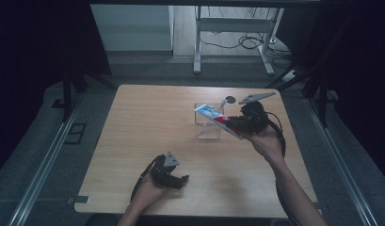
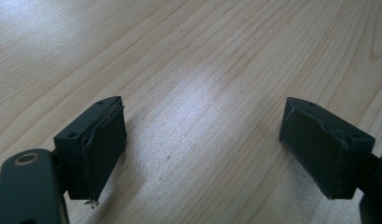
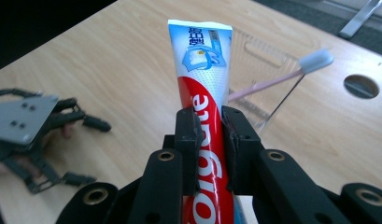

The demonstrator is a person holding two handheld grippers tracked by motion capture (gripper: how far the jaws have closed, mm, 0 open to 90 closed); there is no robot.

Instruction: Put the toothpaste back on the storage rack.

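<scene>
Gripping a toothpaste tube (image 3: 205, 112), the right claw (image 3: 210, 135) had its two black jaws closed on the red lower part of the tube, pads pressed flat against both faces. The tube stood out beyond the jaws, its white and blue crimped end farthest from the claw. In the high view the right claw (image 1: 235, 123) was held above the right half of the worktop (image 1: 148, 132), and the toothpaste tube (image 1: 213, 117) lay slanted in the air, its blue end pointing left and far, crossing over the rim of a clear plastic container (image 1: 209, 131). Contact between tube and container could not be judged from either view.

The clear plastic container (image 3: 261, 60) stood on the worktop right of centre. A pink toothbrush (image 3: 291, 72) leaned in it, white bristle head up and tilted toward the far right. A round cable hole (image 3: 361, 86) sat in the worktop just beyond the container.

Left claw (image 1: 177, 181): resting low at the near edge of the worktop, left of centre, well apart from the container. Its jaws stood wide apart in the left gripper view, left claw (image 2: 202, 149) with nothing but bare wood grain between the pads. The person's left hand (image 1: 150, 190) held it from below.
</scene>
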